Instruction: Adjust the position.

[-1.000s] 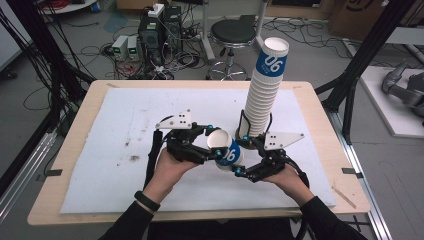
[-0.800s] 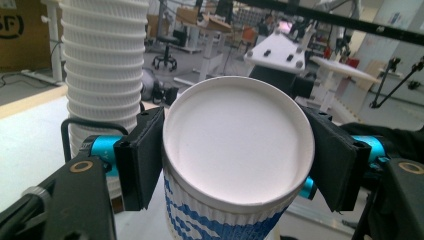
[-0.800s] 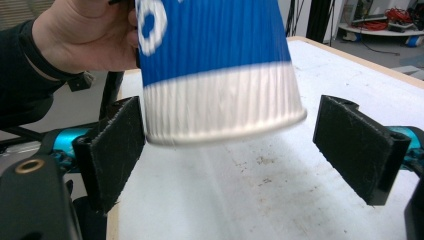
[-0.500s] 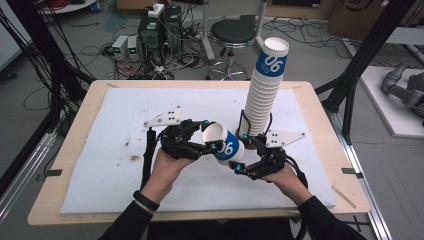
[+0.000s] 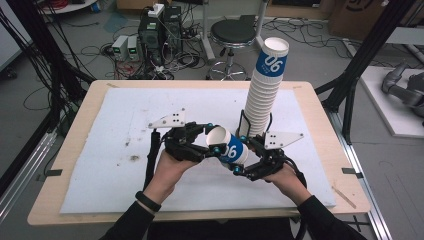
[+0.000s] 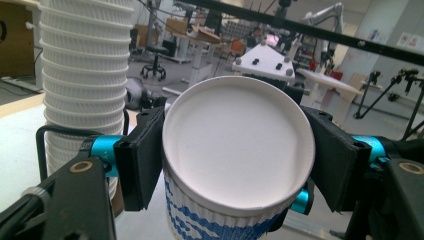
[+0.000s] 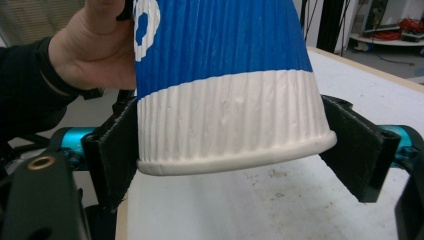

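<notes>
Left gripper (image 5: 212,142): we saw its jaws clamped on the base end of a paper cup (image 5: 231,147), holding it on its side above the white mat (image 5: 105,145).
Right gripper (image 5: 243,161): its jaws had just been closing around the cup's rim end; in the right gripper view the left pad (image 7: 116,150) looked to be against the ribbed wall, the right pad (image 7: 356,150) just beside the rim, so we could not tell whether it gripped yet.
Cup location: in the air between both grippers, near the foot of the tall cup stack (image 5: 266,90).
Risk: we judged the thin rim could buckle if the right jaws squeezed on; a left release before that grip was firm could drop the cup.
Risk to stack: a sideways swing might topple it.
View difference: the left gripper view showed the cup's flat white bottom (image 6: 239,145); the high view showed the "06" print and the stack's full height.
</notes>
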A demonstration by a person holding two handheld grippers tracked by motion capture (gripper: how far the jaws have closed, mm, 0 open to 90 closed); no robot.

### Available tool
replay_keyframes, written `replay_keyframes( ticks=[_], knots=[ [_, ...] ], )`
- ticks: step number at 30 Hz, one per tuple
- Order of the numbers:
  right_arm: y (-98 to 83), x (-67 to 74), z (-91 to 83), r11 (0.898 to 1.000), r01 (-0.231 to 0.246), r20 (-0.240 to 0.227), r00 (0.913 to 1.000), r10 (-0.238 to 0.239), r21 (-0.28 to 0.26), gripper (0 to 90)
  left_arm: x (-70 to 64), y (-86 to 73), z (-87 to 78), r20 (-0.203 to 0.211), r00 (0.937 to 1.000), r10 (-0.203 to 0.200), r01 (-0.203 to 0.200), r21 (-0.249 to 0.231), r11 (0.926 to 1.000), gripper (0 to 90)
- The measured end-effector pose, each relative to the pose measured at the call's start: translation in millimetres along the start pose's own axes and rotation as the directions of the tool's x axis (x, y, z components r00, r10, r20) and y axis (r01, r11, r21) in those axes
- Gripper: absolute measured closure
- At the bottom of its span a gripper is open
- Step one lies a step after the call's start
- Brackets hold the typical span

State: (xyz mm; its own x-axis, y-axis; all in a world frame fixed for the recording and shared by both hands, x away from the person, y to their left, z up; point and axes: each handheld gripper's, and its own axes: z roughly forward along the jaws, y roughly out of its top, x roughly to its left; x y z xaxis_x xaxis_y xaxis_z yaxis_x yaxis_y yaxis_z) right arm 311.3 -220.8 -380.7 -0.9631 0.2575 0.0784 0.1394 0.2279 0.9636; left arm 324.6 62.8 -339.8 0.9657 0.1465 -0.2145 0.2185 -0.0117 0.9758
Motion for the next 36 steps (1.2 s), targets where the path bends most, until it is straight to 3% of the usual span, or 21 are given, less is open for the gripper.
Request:
replay_keyframes(
  ticks=[3,6,7,8,11,13,14,17,20,23,25,31,33,34,35,36],
  knots=[
    [0.5,-0.1,-0.8,1.0,0.01,-0.002,1.0,-0.01,0.016,18.3,-0.1,0.8,0.0,0.001,1.0,-0.003,0.003,0.014,0.9999,29.4],
    [1.9,-0.2,-1.8,0.999,0.024,0.002,0.9997,-0.025,0.035,18.4,-0.3,3.9,-0.9,-0.014,0.9998,0.013,-0.012,0.077,0.9969,28.6],
    [2.1,-0.3,-2.1,0.999,0.023,0.005,0.9997,-0.024,0.04,18.4,-0.3,3.9,-0.9,-0.014,0.9998,0.013,-0.012,0.077,0.9969,28.1],
    [1.9,-0.8,-2.5,0.999,0.022,0.007,0.9997,-0.023,0.044,18.4,-1.3,6.1,-1.3,-0.029,0.999,0.033,-0.029,0.118,0.9926,27.5],
    [1.7,-2.0,-3.2,0.999,0.02,0.013,0.9997,-0.021,0.05,18.5,-2.3,7.4,-1.9,-0.037,0.9984,0.042,-0.037,0.141,0.9894,26.6],
    [1.8,-1.7,-3.5,0.999,0.019,0.009,0.9998,-0.02,0.049,18.8,-2.4,8.7,-1.8,-0.04,0.9978,0.052,-0.044,0.188,0.9811,26.6],
    [2.0,-1.6,-3.7,0.998,0.017,0.008,0.9998,-0.017,0.057,18.8,-2.4,8.7,-1.8,-0.04,0.9978,0.052,-0.044,0.188,0.9811,26.5],
    [2.8,-1.4,-4.4,0.993,0.046,0.012,0.9988,-0.047,0.109,18.8,-3.5,11.4,-3.2,-0.044,0.9964,0.072,-0.059,0.248,0.9669,25.4],
    [3.8,-2.0,-6.2,0.992,0.05,0.012,0.9986,-0.051,0.117,18.8,-4.1,11.4,-1.9,-0.033,0.9961,0.082,-0.069,0.287,0.9556,27.5],
    [5.9,-1.2,-6.8,0.988,0.069,0.013,0.9973,-0.072,0.14,18.7,-3.9,10.9,-1.2,-0.024,0.996,0.086,-0.076,0.292,0.9533,29.2],
    [7.0,-1.0,-8.1,0.988,0.074,0.015,0.997,-0.076,0.136,17.5,-2.8,10.4,-2.1,-0.017,0.9964,0.083,-0.075,0.273,0.9591,29.7],
    [10.8,-3.2,-16.3,0.998,0.034,0.016,0.9993,-0.035,0.047,14.7,4.0,5.1,-10.0,0.003,0.999,0.045,-0.045,0.133,0.9901,30.1],
    [11.8,-5.0,-19.8,1.0,0.013,0.022,0.9997,-0.013,0.012,14.7,4.3,4.5,-11.1,-0.002,0.9991,0.042,-0.041,0.109,0.9932,30.2],
    [12.1,-5.7,-20.7,1.0,-0.002,0.023,0.9997,0.002,-0.005,14.7,5.4,3.6,-12.8,-0.006,0.9995,0.031,-0.031,0.071,0.997,30.2],
    [12.1,-6.2,-21.5,1.0,-0.016,0.022,0.9996,0.016,-0.018,14.7,5.4,3.6,-12.8,-0.006,0.9995,0.031,-0.031,0.071,0.997,30.2],
    [12.1,-6.6,-21.9,0.999,-0.027,0.022,0.9994,0.027,-0.03,14.7,5.8,2.5,-14.0,-0.007,0.9996,0.028,-0.028,0.036,0.999,30.2]
  ],
)
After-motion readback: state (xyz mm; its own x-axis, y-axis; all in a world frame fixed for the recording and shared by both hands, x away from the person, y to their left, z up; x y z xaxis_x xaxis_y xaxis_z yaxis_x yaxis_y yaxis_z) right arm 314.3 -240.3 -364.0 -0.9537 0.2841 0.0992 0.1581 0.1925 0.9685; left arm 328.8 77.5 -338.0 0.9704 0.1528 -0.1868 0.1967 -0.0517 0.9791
